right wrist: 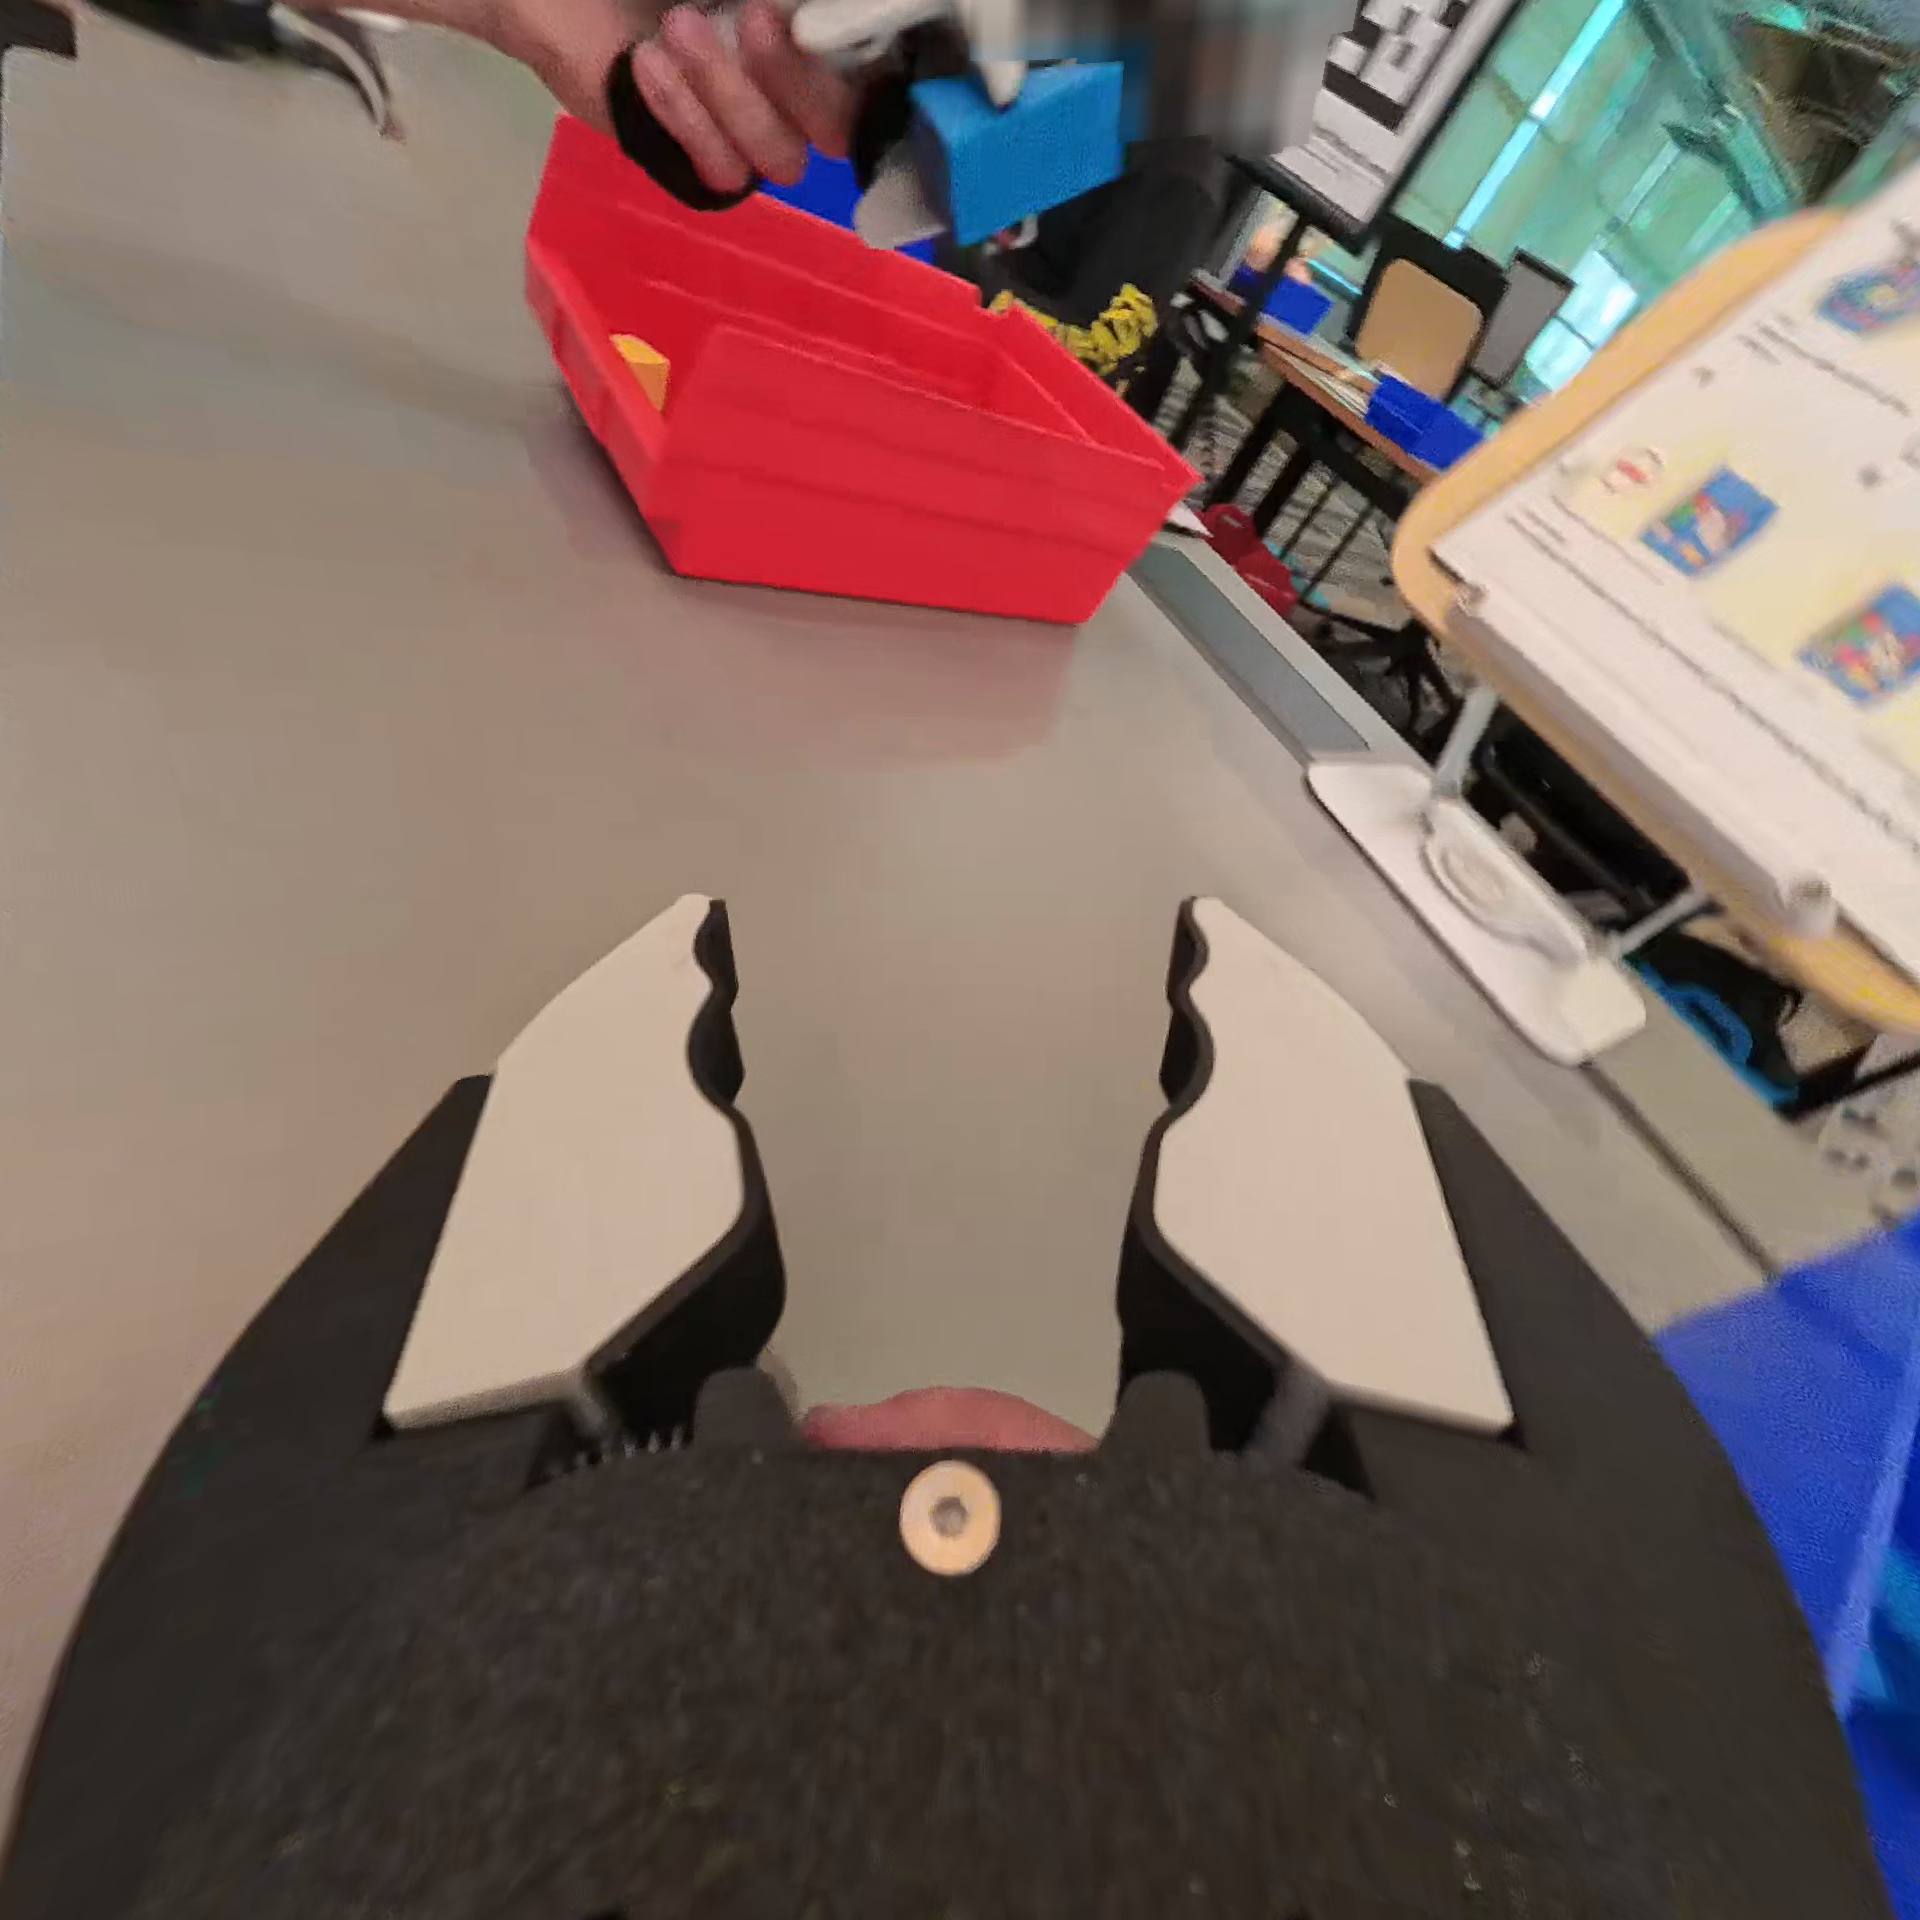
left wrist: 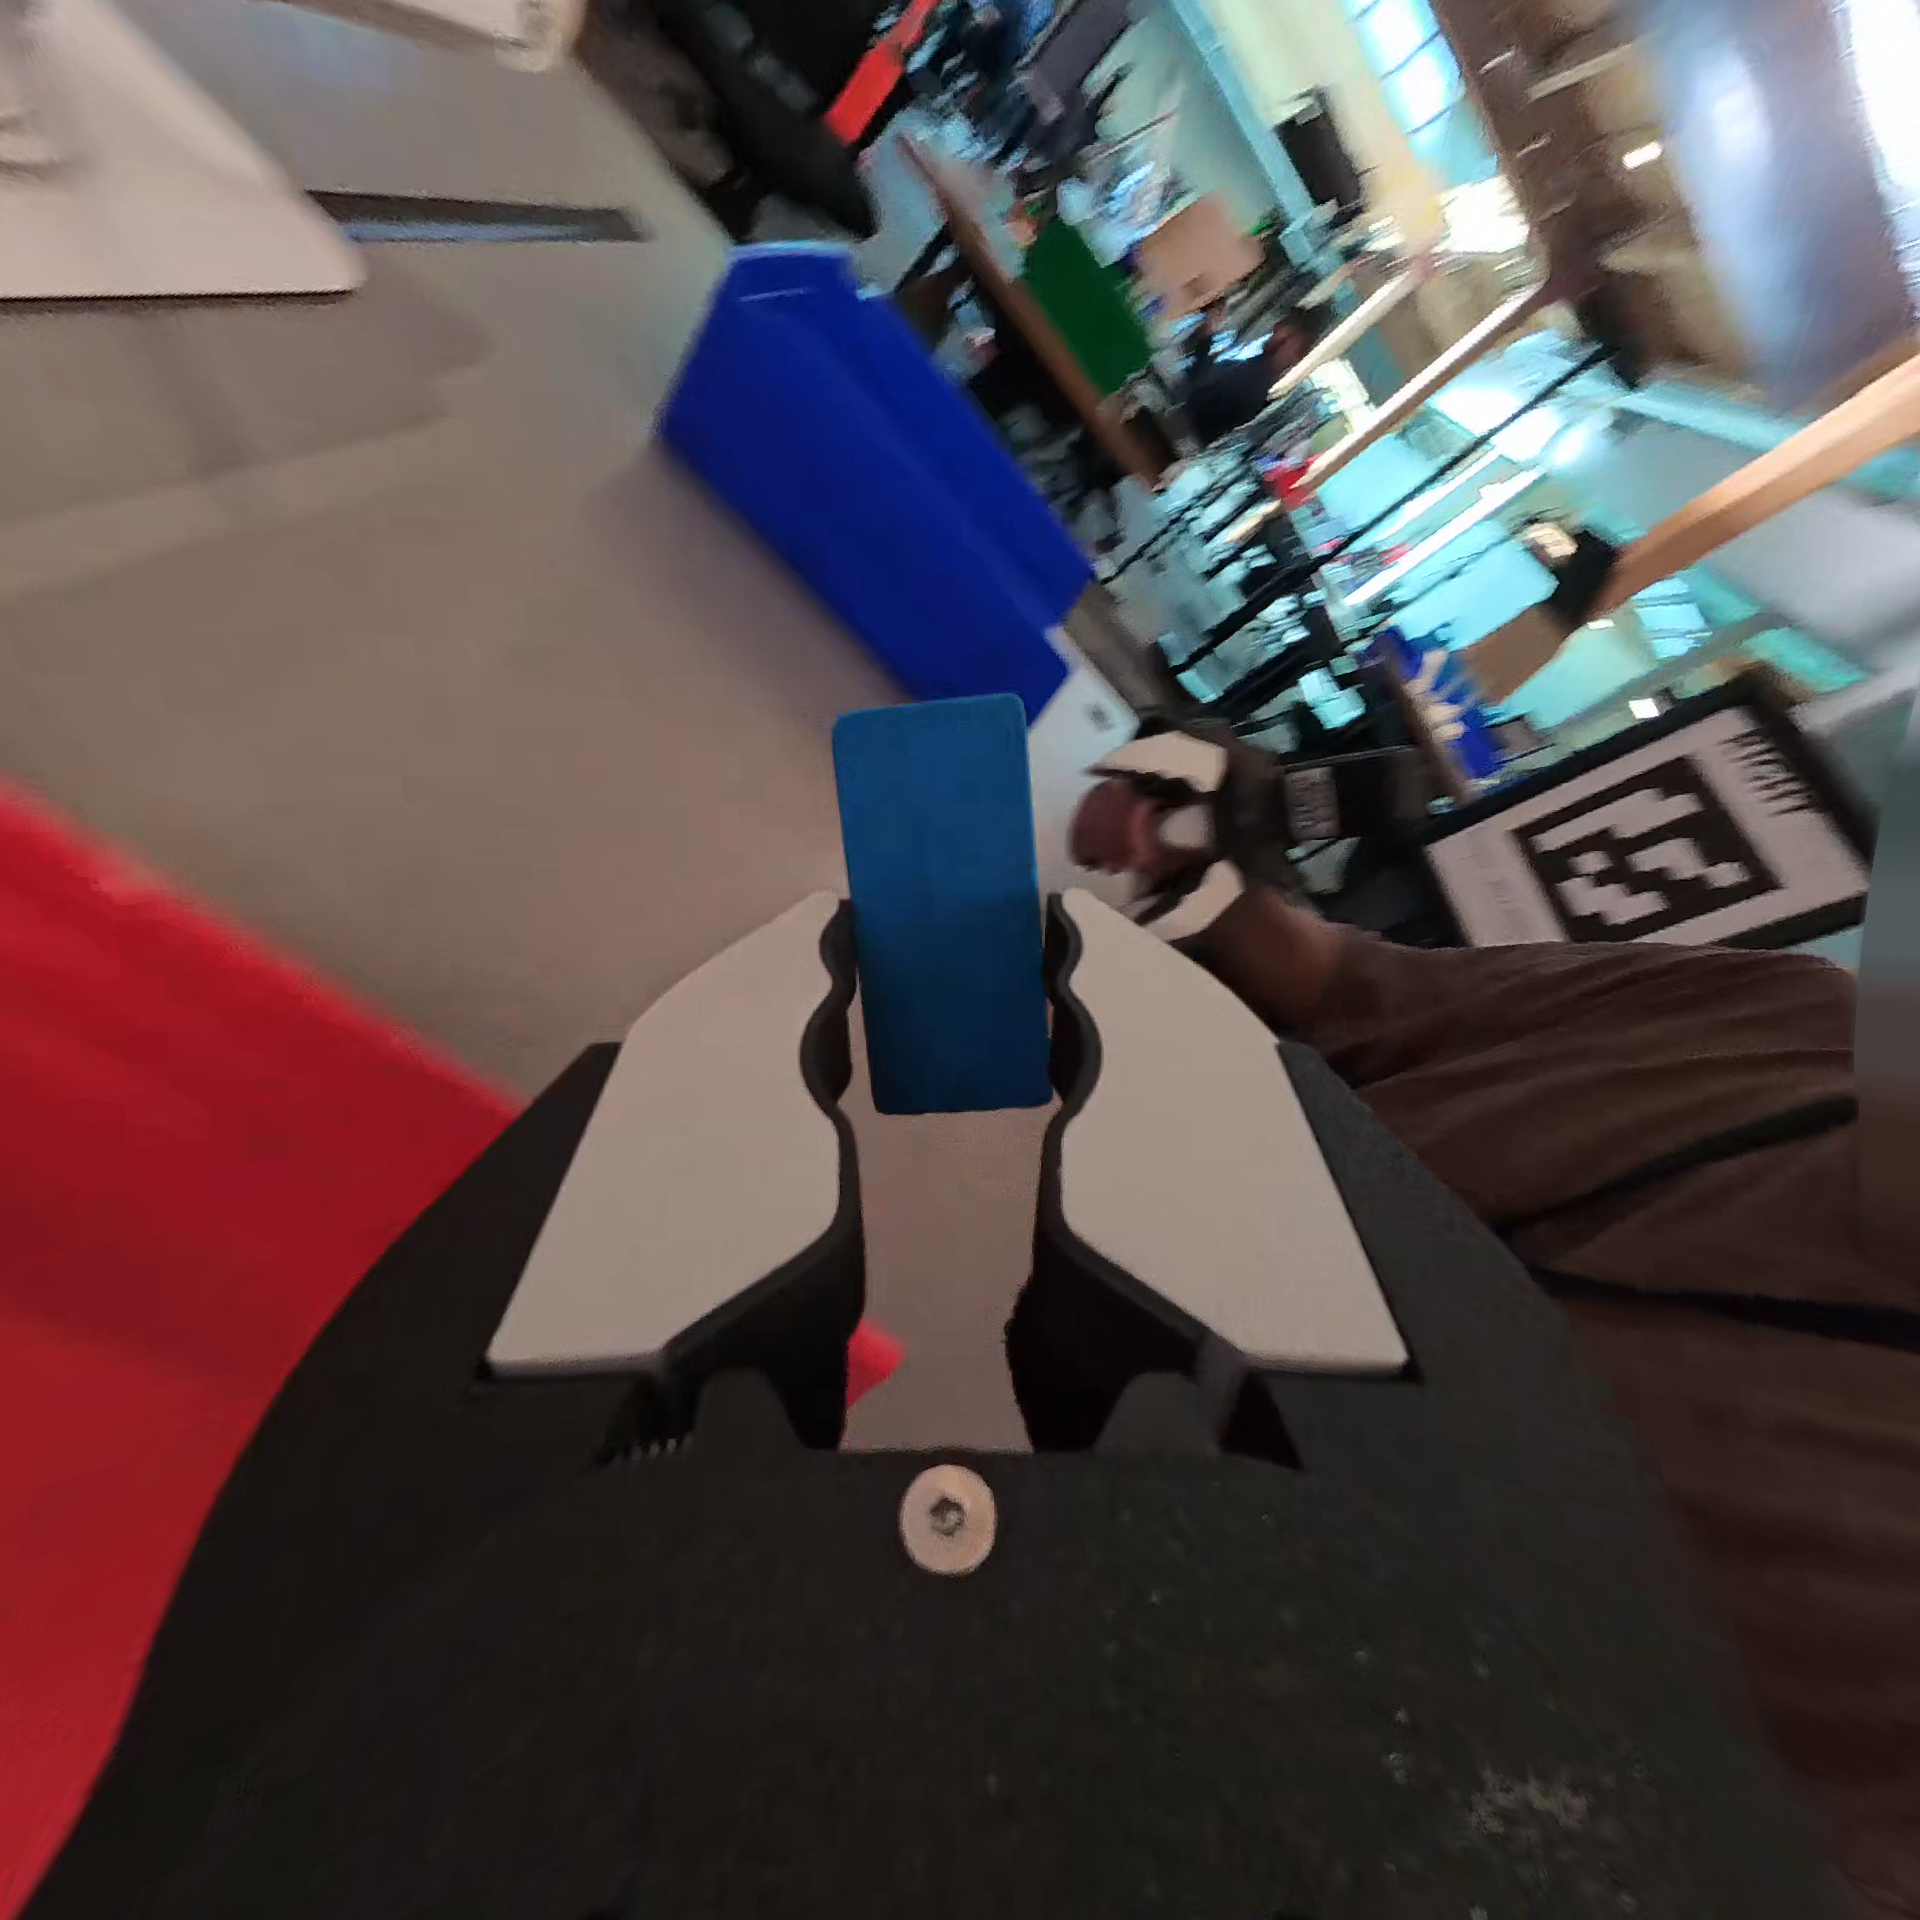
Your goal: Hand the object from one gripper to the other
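The grey counter (right wrist: pixel 312 675) is carrying a red bin (right wrist: pixel 862 447) at its far side, with a small yellow block (right wrist: pixel 642 366) lying inside. A blue bin (left wrist: pixel 862 468) is standing farther off. The right gripper (right wrist: pixel 951 997) is hovering low over the counter, spread wide and empty. The left gripper (left wrist: pixel 945 971) is clamping a blue block (left wrist: pixel 940 904), raised above the red bin.

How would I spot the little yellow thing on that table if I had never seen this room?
Start at the grey table and find the red bin standing on it. Look inside the bin's near left corner: the small yellow block sits there against the wall. It is the only yellow piece; the blue block is held up above the bin in the left tool.
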Motion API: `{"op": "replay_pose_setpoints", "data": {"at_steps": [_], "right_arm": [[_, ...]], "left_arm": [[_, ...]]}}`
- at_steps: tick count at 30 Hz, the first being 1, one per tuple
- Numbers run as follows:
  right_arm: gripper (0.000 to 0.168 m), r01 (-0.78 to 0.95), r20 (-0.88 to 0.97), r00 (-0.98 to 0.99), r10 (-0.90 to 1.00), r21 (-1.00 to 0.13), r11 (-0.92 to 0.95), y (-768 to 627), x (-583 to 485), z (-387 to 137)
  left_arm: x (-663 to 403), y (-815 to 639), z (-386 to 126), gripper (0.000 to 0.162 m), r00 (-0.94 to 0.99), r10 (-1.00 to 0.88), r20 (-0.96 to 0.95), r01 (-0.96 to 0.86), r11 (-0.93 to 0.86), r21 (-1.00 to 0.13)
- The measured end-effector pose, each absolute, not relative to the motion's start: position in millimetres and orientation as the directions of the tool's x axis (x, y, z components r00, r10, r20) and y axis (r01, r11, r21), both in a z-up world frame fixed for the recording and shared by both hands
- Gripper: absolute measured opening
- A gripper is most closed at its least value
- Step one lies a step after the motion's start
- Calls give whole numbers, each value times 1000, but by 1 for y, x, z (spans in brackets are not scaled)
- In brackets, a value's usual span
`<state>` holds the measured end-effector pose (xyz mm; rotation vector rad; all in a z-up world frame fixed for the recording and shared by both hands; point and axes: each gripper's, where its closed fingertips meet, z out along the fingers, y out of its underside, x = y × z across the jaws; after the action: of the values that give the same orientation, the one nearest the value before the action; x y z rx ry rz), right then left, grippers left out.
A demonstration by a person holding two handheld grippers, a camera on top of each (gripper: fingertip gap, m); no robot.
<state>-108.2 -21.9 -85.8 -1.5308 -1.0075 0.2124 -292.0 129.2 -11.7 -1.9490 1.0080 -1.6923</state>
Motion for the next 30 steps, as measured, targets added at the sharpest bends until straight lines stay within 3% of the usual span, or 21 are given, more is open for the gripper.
{"op": "replay_pose_setpoints", "data": {"at_steps": [4,8,12,15,20,22,23,26,30], "right_arm": [[82,532,516,490,703,-816,228,9,-147,-52],[85,449,512,441,737,-837,313,16,-175,-7],[81,426,532,459,711,-834,349,18,-173,13],[68,425,512,481,711,-846,322,18,-162,11],[66,440,483,502,718,-857,269,8,-145,2],[66,474,512,515,688,-838,269,6,-131,7],[66,498,526,539,658,-829,255,8,-115,13],[66,500,501,700,509,-853,151,24,-35,52],[66,350,288,918,271,-913,-213,55,104,58]], "left_arm": [[-235,66,18,34,-216,-642,735,-235,-697,-678],[-188,24,26,34,-346,-525,778,-255,-745,-616],[-156,1,21,34,-390,-473,790,-290,-751,-593],[-141,-7,15,34,-397,-441,805,-306,-763,-570],[-129,-18,7,35,-418,-357,836,-330,-798,-505],[-134,-20,5,44,-405,-359,841,-305,-814,-494],[-139,-21,3,51,-390,-362,847,-281,-829,-484],[-167,-58,3,50,-406,-348,845,-268,-839,-474],[-191,-119,-61,48,-224,-553,803,-342,-727,-596]]}}
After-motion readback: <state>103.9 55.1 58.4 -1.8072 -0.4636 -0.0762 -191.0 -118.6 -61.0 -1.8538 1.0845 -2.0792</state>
